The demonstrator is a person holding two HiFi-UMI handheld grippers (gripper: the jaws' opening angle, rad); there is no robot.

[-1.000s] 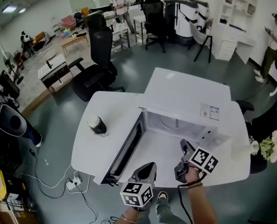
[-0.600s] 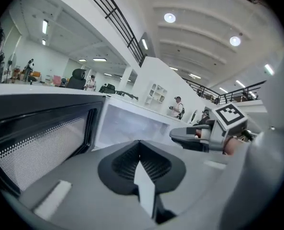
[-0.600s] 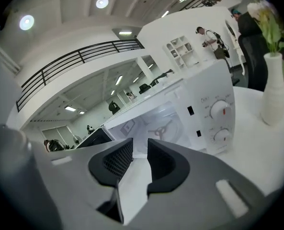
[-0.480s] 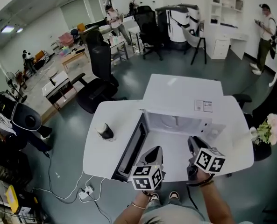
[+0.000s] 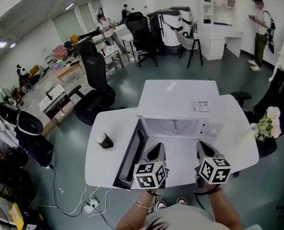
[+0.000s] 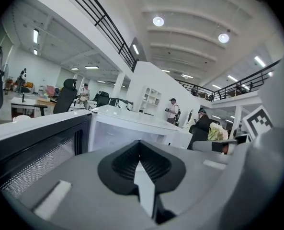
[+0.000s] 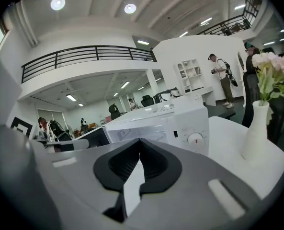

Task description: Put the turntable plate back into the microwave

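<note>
The white microwave (image 5: 180, 97) stands on the white table (image 5: 101, 169) with its door (image 5: 131, 153) swung open to the left. Inside the lit cavity a pale round shape (image 5: 173, 125) shows faintly; I cannot tell whether it is the turntable plate. My left gripper (image 5: 156, 148) and right gripper (image 5: 202, 146) are held side by side in front of the cavity, both pointing at it. Each is shut with nothing between its jaws. The left gripper view has the left gripper (image 6: 139, 150) before the open door (image 6: 36, 147). The right gripper (image 7: 139, 146) faces the microwave's control dial (image 7: 195, 139).
A dark cup (image 5: 103, 140) sits on the table left of the door. A white vase of flowers (image 5: 266, 121) stands at the table's right edge, also in the right gripper view as a vase (image 7: 255, 133). Office chairs and people are farther off.
Both grippers have risen and drawn back from the cavity toward me. The right gripper has rolled so its marker cube faces up more squarely. My head view has tilted up.
</note>
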